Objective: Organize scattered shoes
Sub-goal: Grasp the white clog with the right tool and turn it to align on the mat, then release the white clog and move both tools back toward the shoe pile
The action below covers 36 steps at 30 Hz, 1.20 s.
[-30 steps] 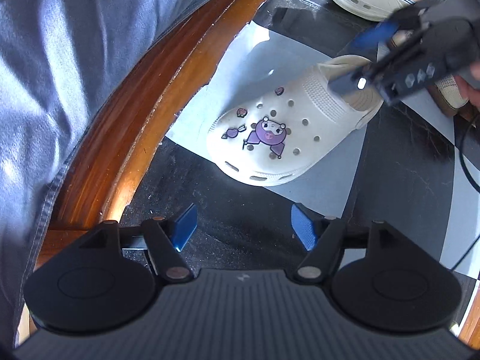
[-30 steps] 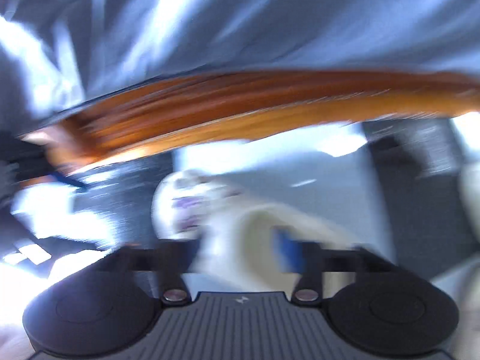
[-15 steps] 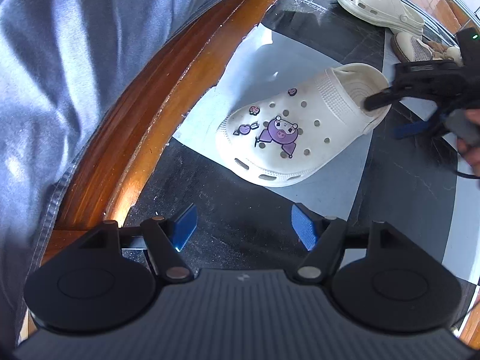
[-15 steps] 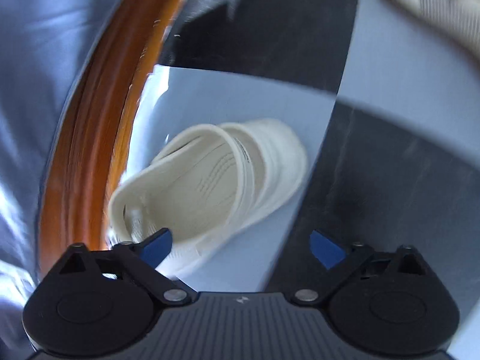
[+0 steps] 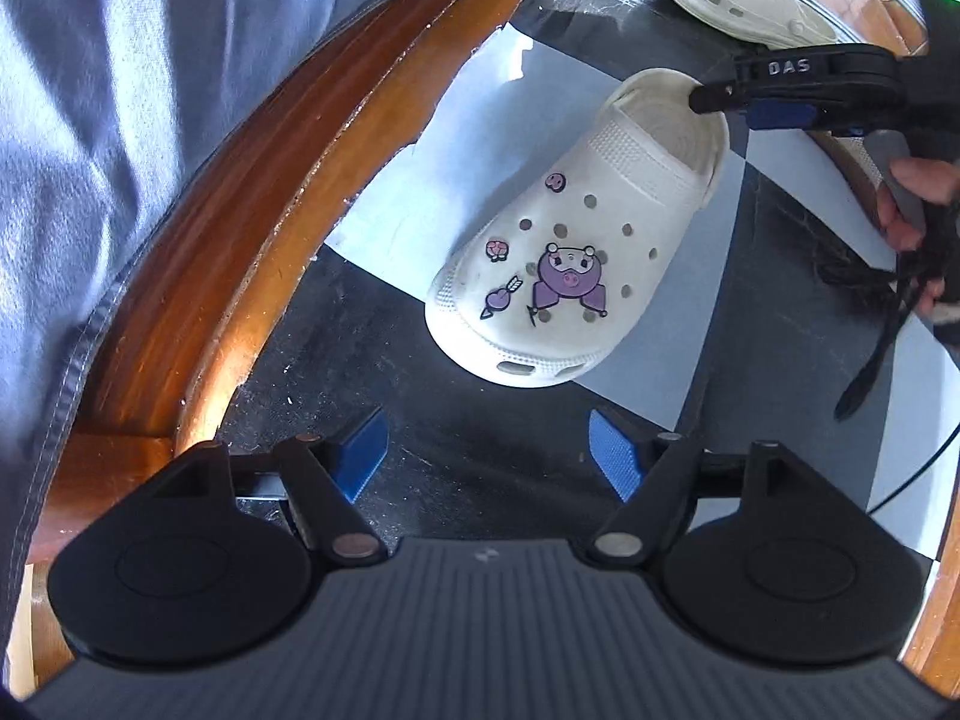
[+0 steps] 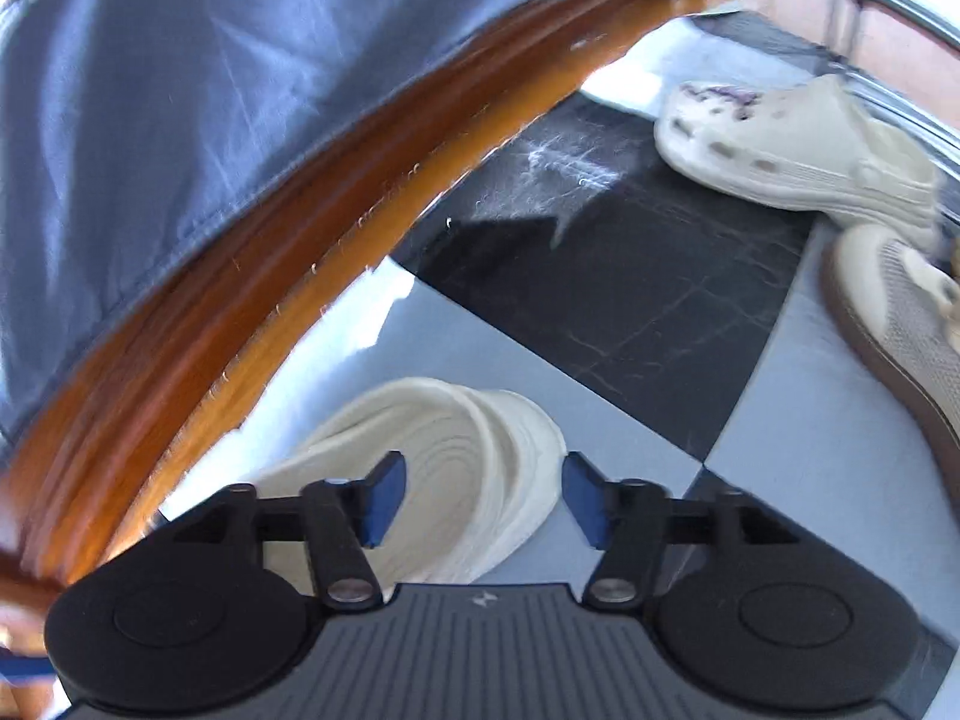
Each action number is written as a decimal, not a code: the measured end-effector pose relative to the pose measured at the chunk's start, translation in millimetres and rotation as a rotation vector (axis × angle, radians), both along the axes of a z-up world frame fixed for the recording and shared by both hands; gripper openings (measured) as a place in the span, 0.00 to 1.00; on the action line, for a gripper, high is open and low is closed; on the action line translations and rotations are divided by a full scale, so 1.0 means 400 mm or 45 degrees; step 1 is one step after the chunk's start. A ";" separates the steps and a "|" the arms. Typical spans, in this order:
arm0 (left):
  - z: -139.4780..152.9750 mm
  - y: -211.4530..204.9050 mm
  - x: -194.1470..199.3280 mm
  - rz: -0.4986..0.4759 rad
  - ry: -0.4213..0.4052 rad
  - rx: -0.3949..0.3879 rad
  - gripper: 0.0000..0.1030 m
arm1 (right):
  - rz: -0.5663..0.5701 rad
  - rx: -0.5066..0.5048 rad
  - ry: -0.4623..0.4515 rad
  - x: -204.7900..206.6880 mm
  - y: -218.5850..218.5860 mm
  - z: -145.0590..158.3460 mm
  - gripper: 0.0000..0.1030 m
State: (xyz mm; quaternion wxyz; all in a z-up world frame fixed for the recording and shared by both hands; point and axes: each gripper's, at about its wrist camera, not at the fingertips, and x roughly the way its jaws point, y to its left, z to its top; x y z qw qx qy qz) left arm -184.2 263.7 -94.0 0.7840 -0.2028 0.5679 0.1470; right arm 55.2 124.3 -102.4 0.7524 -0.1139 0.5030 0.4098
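Checkered black-and-pale floor [image 5: 456,456] runs beside a curved wooden rail [image 5: 252,192] draped with blue-grey cloth [image 5: 120,90]. On it lies a white clog [image 5: 576,276] with purple charms, toe toward the left camera, heel opening toward the far side.

Left gripper [image 5: 486,456] hovers over a dark tile with its jaws opening and nothing between them; the clog sits ahead of its fingertips, clear of both pads.

Right gripper [image 6: 477,495] reaches the clog's heel. In the left view one black finger [image 5: 720,97] pokes over the heel rim into the opening while a blue pad [image 5: 777,116] shows just outside the rim. From the right camera, the blurred heel [image 6: 480,450] lies between the two blue pads, which stand apart; I cannot tell whether either pad presses the rim. A hand [image 5: 918,204] grips that tool's handle.

Farther off, a second clog [image 6: 792,150] lies on a dark tile, and just beside it a beige sneaker [image 6: 900,324]
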 end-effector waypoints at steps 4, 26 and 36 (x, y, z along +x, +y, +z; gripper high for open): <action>-0.002 -0.005 0.008 -0.021 -0.004 0.057 0.73 | 0.447 -0.053 -0.118 -0.124 0.072 0.004 0.76; 0.146 -0.264 0.290 -0.410 -0.254 -0.003 0.73 | -0.038 -0.524 0.098 0.036 -0.460 0.030 0.98; 0.187 -0.821 0.675 -0.795 -0.537 0.306 0.79 | -0.601 -0.417 0.127 0.086 -0.888 0.038 0.89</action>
